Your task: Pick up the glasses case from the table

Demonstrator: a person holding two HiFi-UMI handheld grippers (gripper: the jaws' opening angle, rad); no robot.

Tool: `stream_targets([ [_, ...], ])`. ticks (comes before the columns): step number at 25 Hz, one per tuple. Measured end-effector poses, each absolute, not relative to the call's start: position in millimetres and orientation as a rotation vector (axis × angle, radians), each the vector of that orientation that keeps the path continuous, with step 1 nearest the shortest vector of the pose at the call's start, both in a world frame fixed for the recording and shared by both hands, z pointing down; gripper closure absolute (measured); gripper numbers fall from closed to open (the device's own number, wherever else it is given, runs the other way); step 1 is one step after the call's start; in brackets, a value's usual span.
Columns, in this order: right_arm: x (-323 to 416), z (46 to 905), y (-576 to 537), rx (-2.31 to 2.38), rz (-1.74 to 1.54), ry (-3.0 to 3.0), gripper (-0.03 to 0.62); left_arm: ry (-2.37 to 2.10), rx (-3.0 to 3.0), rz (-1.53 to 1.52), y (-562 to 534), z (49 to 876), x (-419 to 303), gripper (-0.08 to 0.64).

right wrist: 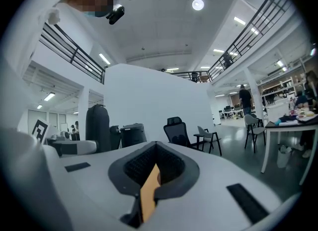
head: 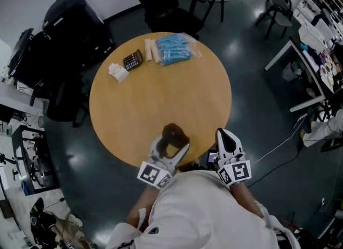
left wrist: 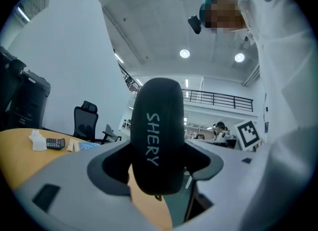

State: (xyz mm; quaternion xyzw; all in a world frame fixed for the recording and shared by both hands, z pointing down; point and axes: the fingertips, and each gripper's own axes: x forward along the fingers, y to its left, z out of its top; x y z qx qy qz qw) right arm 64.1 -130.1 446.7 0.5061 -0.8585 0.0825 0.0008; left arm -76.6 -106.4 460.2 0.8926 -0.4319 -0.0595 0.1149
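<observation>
At the table's (head: 161, 98) far left a calculator (head: 133, 60) is seen, with a blue packet (head: 174, 48) to its right. Over the near edge, the dark case (left wrist: 158, 135) is clamped between the jaws of the left gripper (head: 170, 145). Further right, the right gripper (head: 226, 142) is held at the near rim, its jaws pressed together with nothing between them.

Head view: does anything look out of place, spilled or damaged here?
Nothing stands out. The glasses case sits squarely between the left gripper's jaws, intact; the calculator and blue packet lie tidy at the table's far edge.
</observation>
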Motion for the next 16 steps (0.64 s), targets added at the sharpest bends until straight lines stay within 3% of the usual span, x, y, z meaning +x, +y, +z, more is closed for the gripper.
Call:
stream_targets([
  [16, 71, 448, -117, 1.608, 0.245, -2.685, 0.577, -1.257, 2.63, -0.157, -97, 466, -66, 0.239],
])
